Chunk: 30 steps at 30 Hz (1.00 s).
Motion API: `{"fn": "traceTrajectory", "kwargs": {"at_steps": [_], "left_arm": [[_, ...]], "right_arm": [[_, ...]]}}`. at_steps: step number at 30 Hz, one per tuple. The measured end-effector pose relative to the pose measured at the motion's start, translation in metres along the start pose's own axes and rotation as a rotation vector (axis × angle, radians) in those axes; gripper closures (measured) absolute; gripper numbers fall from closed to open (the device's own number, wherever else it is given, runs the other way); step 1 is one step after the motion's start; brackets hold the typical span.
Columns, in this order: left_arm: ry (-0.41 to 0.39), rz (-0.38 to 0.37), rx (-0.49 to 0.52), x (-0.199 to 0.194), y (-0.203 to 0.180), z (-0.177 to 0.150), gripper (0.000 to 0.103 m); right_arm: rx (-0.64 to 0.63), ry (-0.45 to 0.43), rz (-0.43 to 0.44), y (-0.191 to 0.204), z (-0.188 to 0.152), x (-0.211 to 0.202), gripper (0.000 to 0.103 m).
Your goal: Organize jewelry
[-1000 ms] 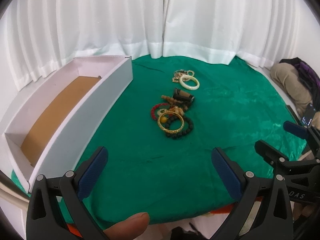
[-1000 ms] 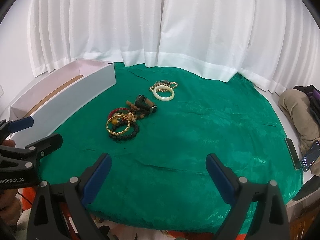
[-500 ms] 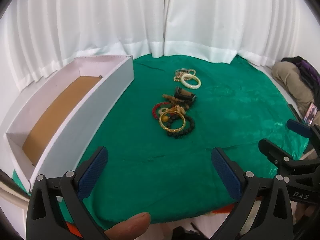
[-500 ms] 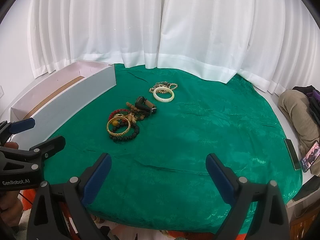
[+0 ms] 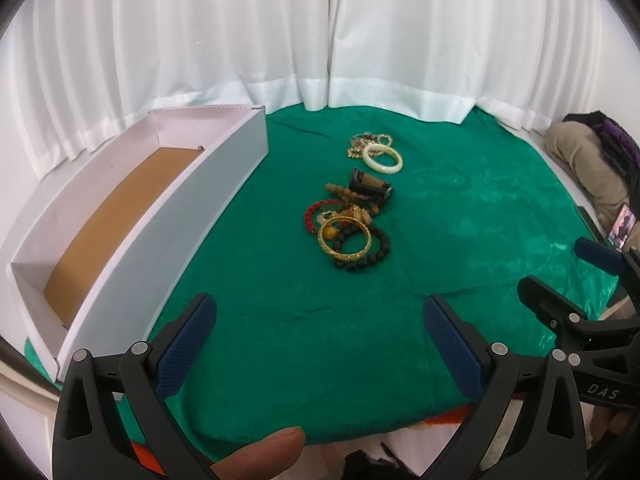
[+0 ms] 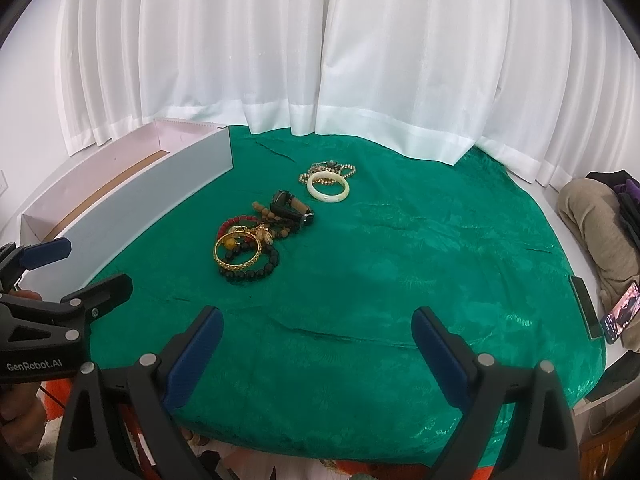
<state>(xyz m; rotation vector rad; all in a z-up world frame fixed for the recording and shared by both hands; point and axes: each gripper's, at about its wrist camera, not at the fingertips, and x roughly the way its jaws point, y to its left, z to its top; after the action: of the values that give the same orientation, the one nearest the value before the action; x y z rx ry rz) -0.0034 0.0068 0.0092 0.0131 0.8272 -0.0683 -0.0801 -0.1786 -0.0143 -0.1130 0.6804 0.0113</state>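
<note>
A pile of jewelry lies mid-cloth: a gold bangle [image 5: 345, 238] [image 6: 237, 253] over black beads [image 5: 376, 250], a red bead bracelet [image 5: 314, 210], brown wooden beads and a black watch [image 5: 370, 187] [image 6: 290, 210]. Farther back lie a white bangle [image 5: 383, 158] [image 6: 328, 187] and a gold chain [image 5: 360, 142]. A long white box [image 5: 168, 216] [image 6: 132, 216] with a brown floor stands at the left. My left gripper [image 5: 318, 326] and right gripper [image 6: 318, 330] are both open and empty, near the cloth's front edge, well short of the pile.
A green cloth [image 5: 460, 216] covers the round table. White curtains [image 6: 320, 60] hang behind. A phone [image 6: 622, 312] and a person's clothing [image 6: 592, 220] are at the right edge. Each gripper shows in the other's view, left gripper [image 6: 60, 280], right gripper [image 5: 580, 280].
Both grippers have shifted slightly; the scene sits a little lower and nearer in the views. Nothing was picked up and the jaws stay open.
</note>
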Motion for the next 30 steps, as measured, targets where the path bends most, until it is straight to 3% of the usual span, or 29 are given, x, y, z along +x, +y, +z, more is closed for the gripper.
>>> {"fn": "traceTrajectory", "kwargs": {"at_steps": [30], "left_arm": [[0.037, 0.003, -0.005, 0.0091, -0.0028, -0.0065, 0.001]], "right_arm": [[0.000, 0.013, 0.007, 0.0014, -0.0036, 0.0041, 0.006]]}}
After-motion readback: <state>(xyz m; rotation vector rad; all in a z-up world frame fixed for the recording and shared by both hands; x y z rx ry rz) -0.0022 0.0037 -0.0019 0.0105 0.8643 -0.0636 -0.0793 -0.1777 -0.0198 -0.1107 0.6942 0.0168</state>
